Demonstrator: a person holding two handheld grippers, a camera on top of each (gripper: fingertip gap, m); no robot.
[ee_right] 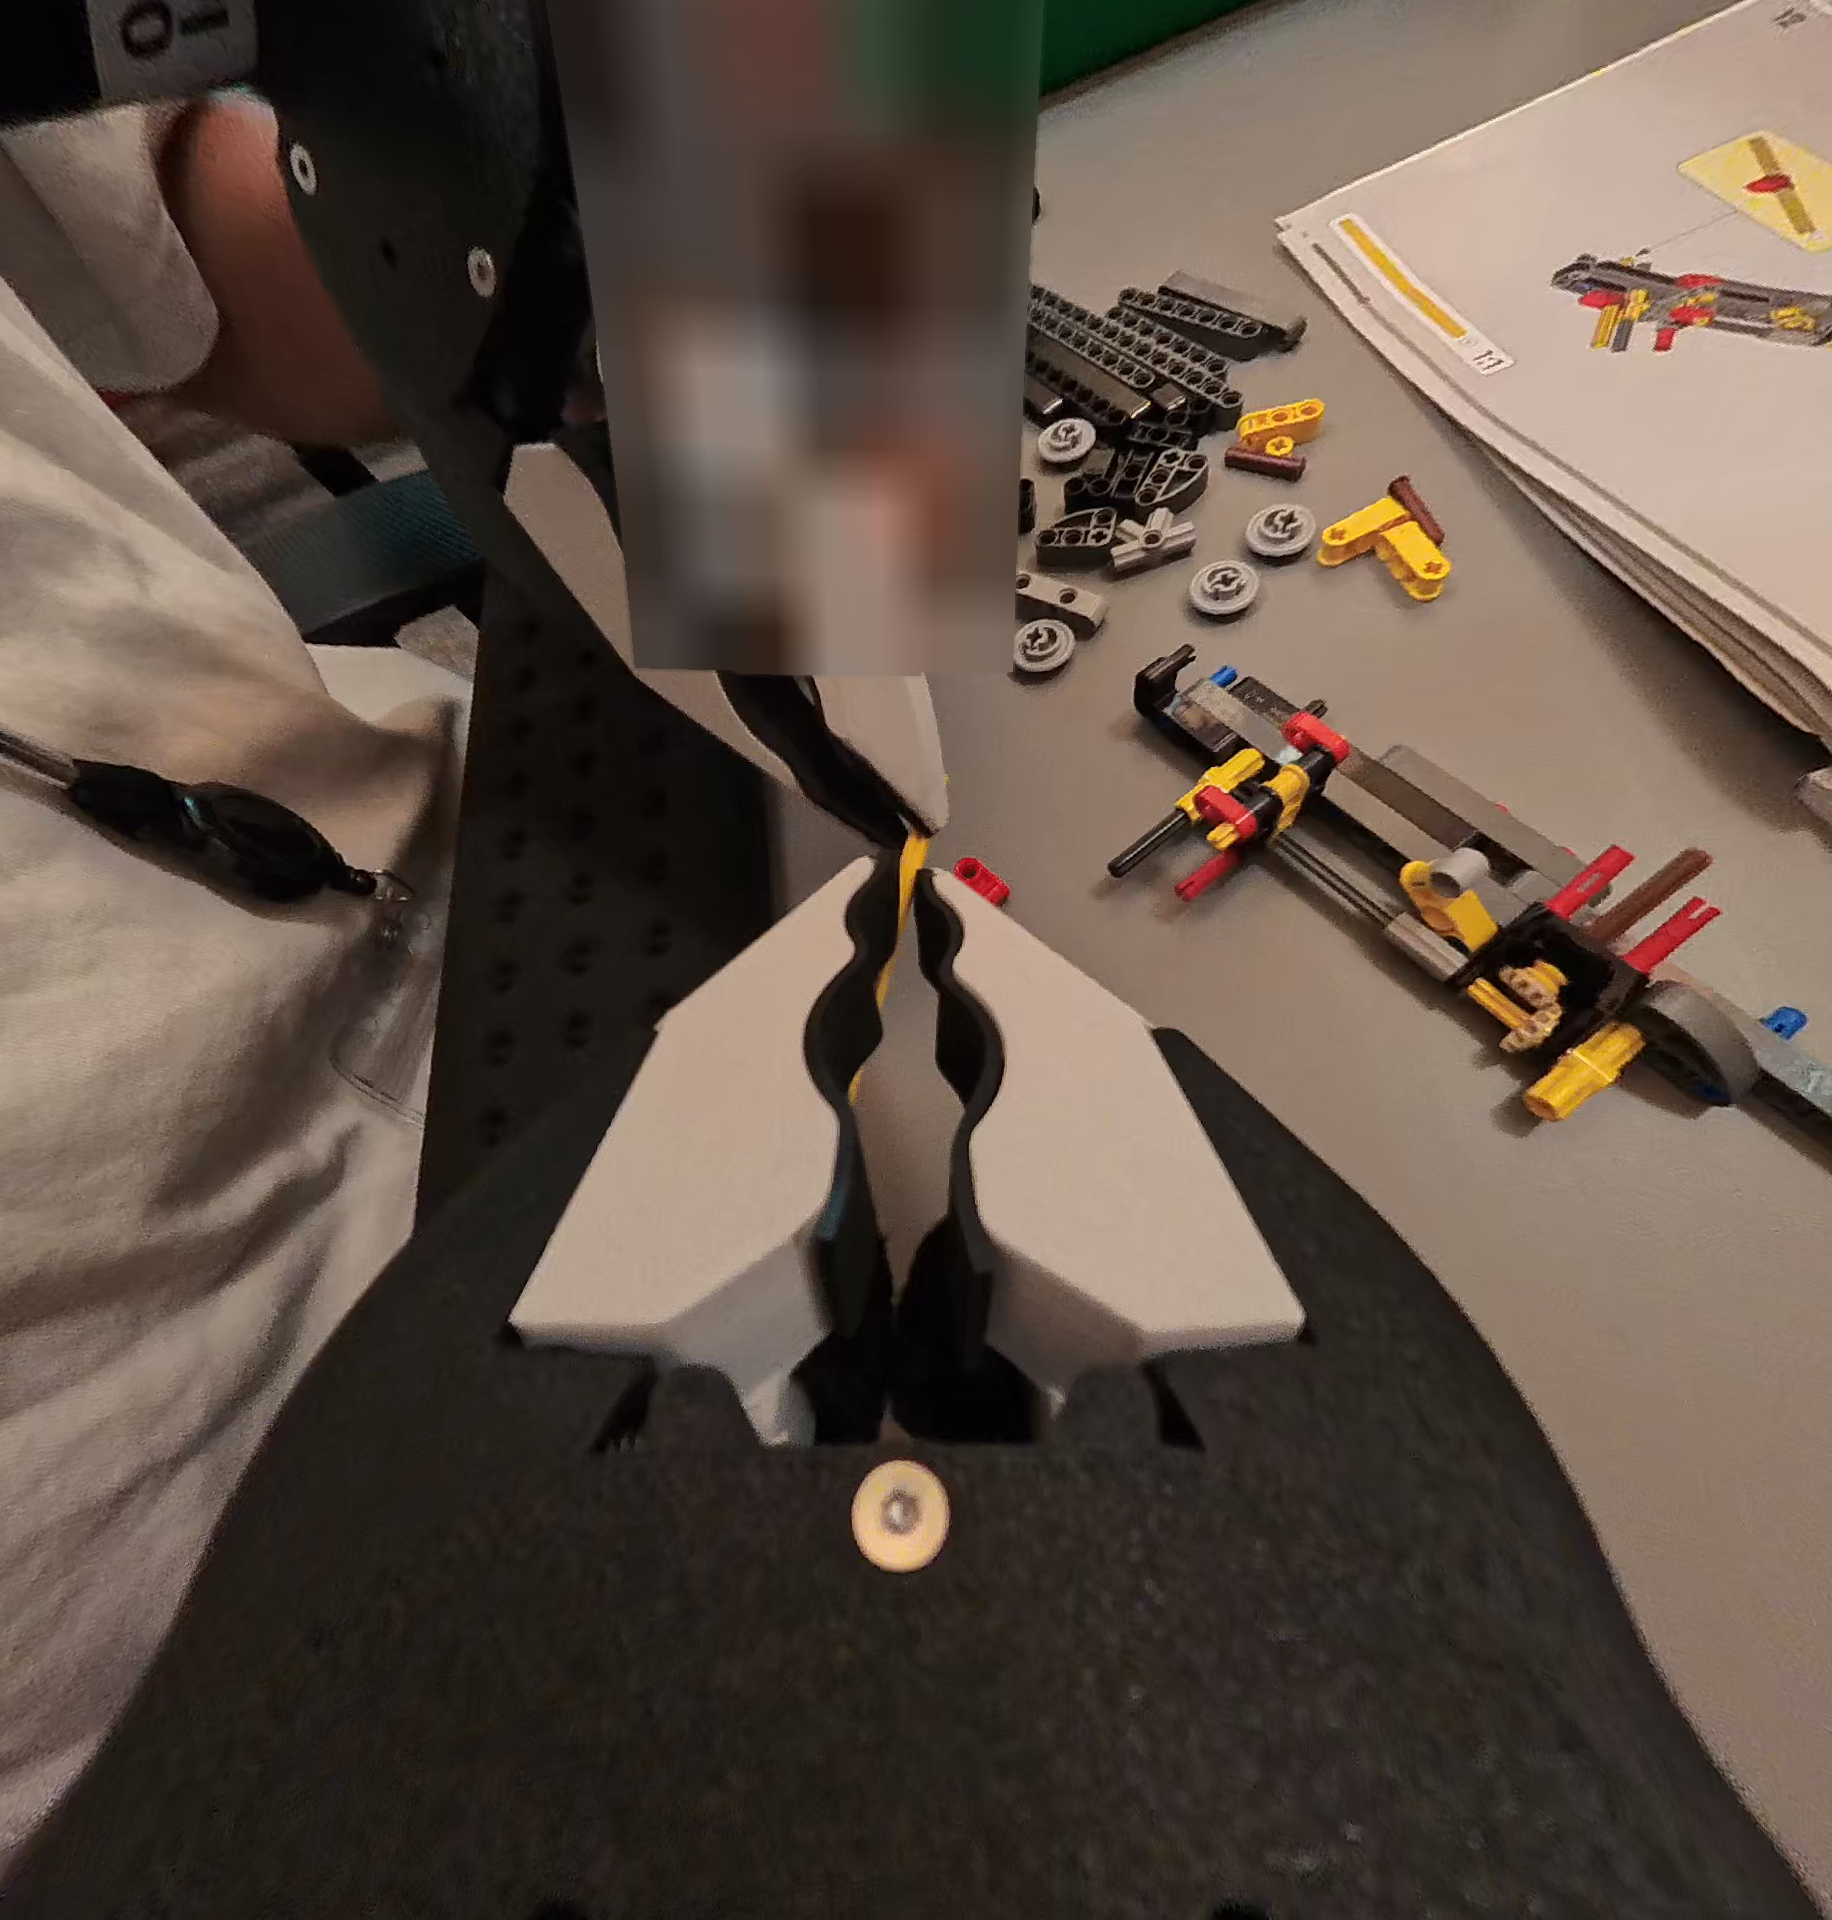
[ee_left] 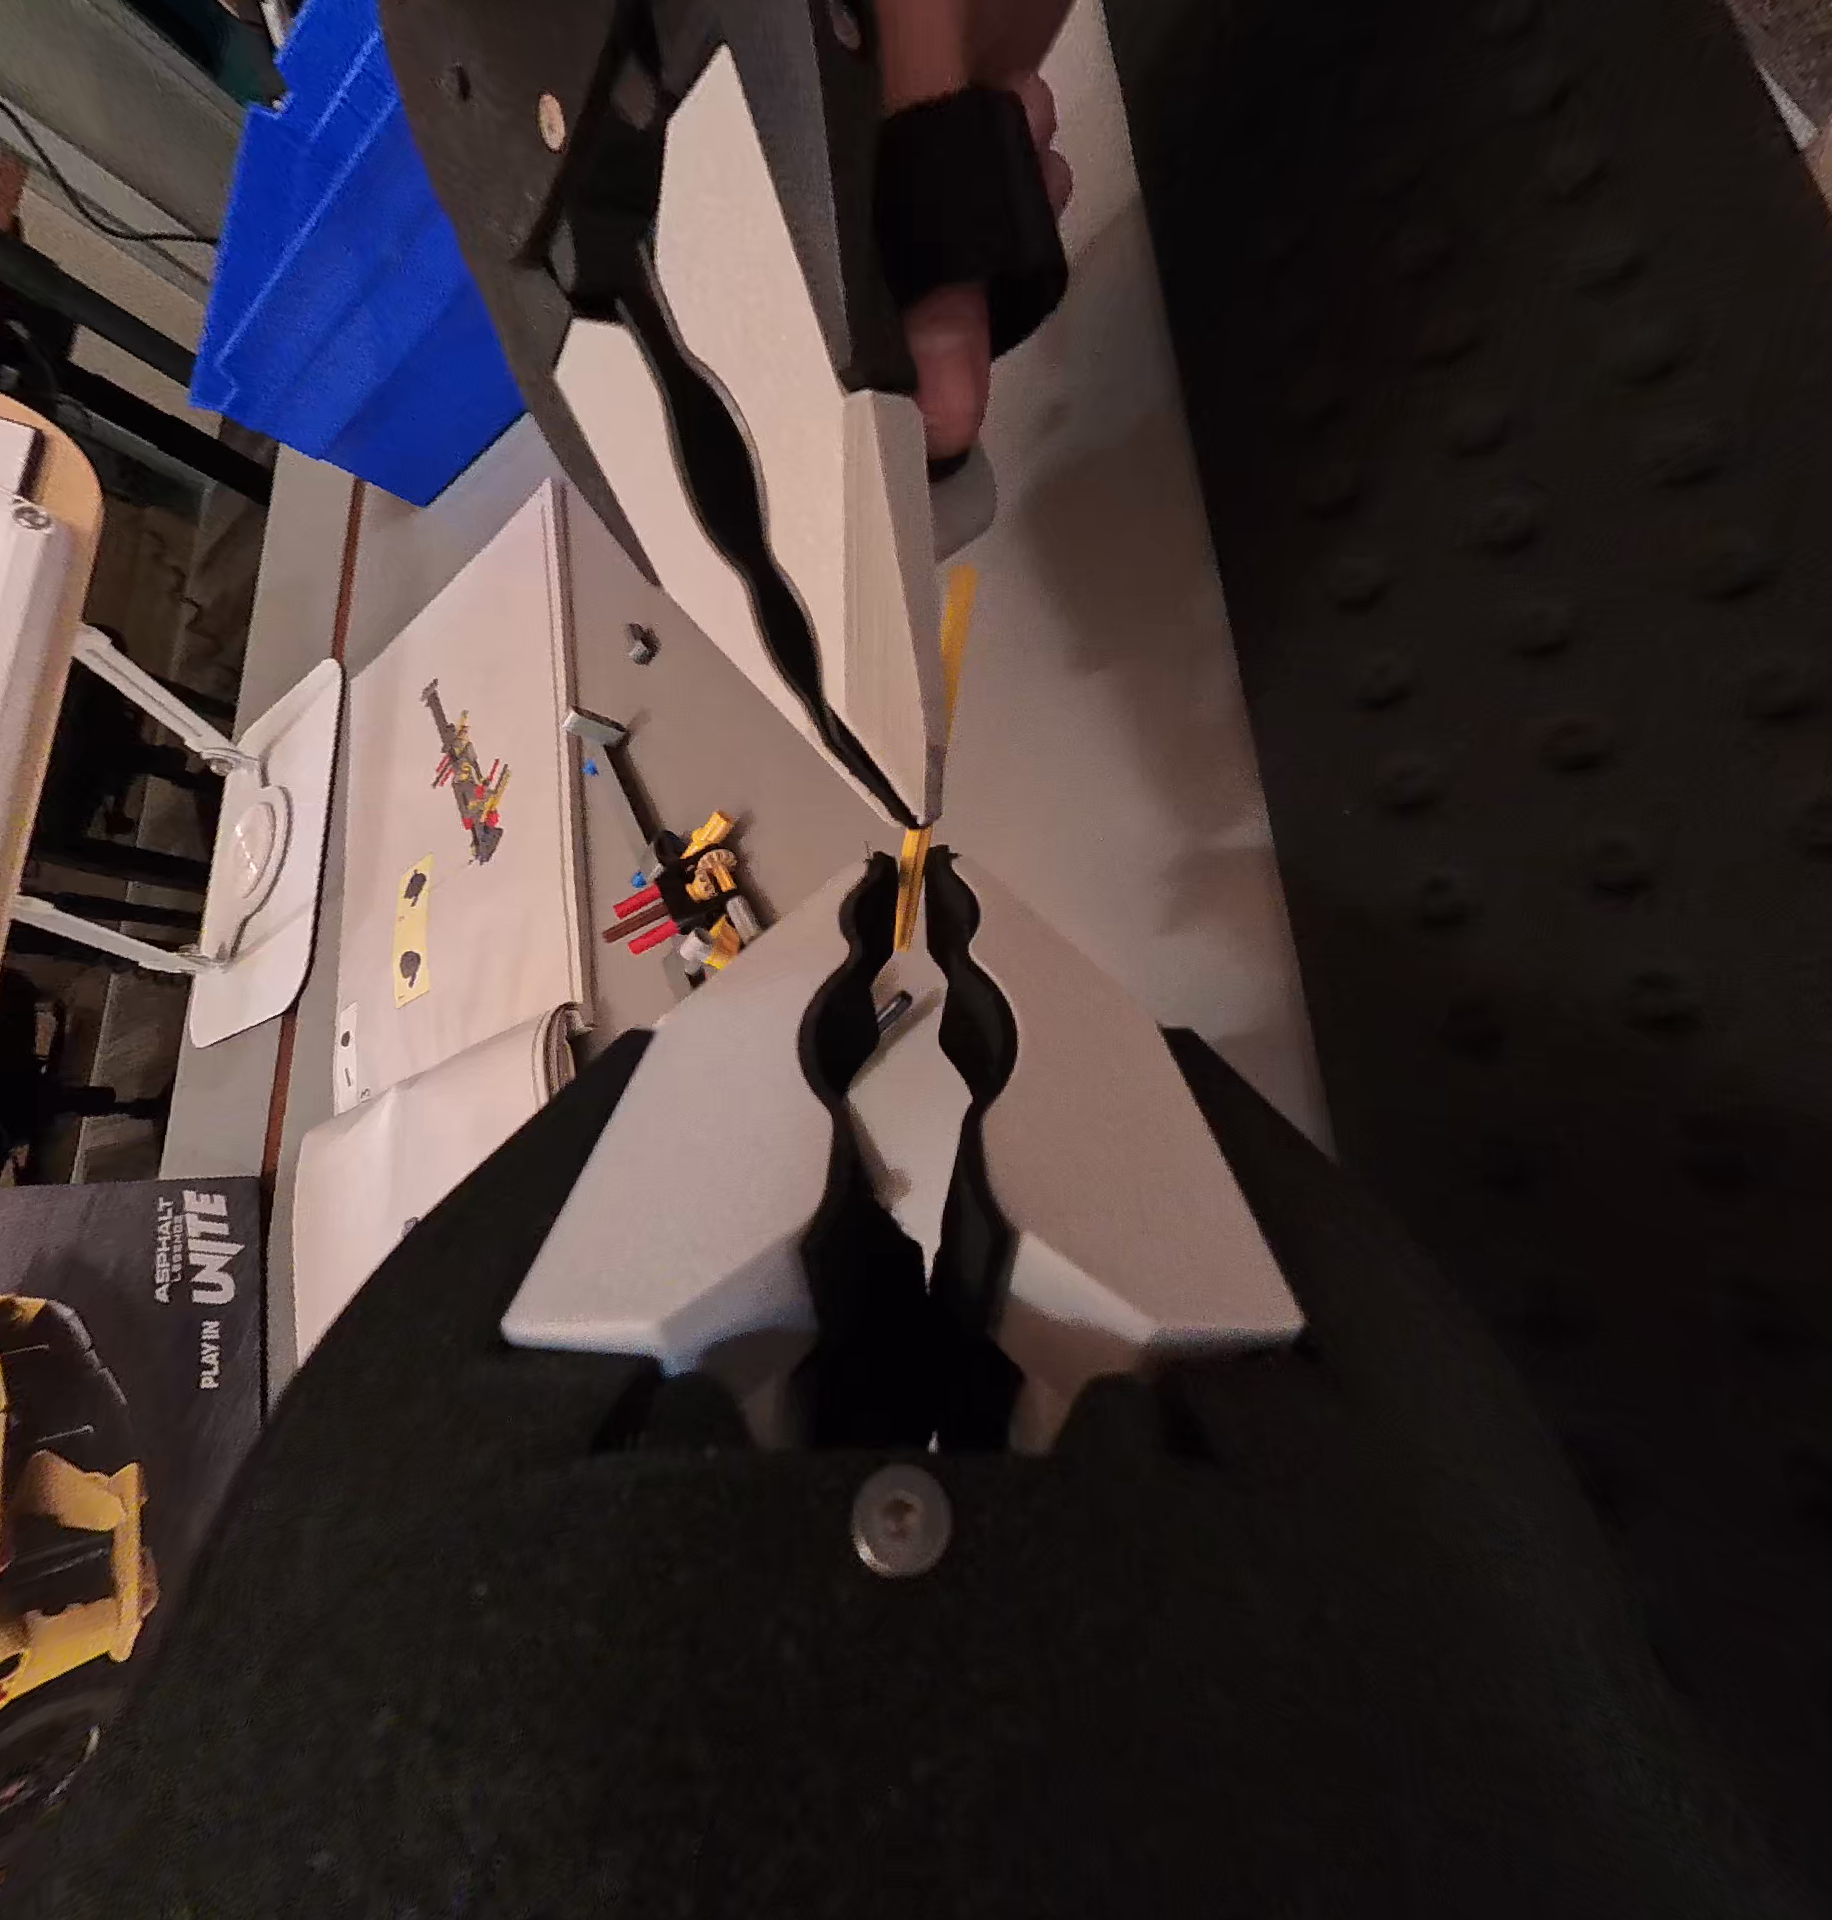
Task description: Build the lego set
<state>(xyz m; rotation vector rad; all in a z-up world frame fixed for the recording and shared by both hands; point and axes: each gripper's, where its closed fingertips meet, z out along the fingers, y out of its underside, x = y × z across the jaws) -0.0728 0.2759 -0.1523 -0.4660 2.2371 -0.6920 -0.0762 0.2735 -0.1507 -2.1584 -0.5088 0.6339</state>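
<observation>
Both grippers meet tip to tip above the grey bench [ee_right: 1307, 1299], sharing one thin yellow axle [ee_right: 907, 883]. Left gripper [ee_left: 910, 868]: fingers clenched on the axle's end. Right gripper [ee_right: 896, 883]: fingers likewise pinching the axle, which runs back between them. Part-built lego assembly [ee_right: 1494, 914] lies on the bench to the right, near loose black beams [ee_right: 1130, 353] and the open instruction booklet [ee_right: 1618, 436]. Blue bin [ee_left: 340, 270] beyond.

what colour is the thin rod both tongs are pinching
Yellow; the thin plastic rod shows best in the right wrist view.
</observation>
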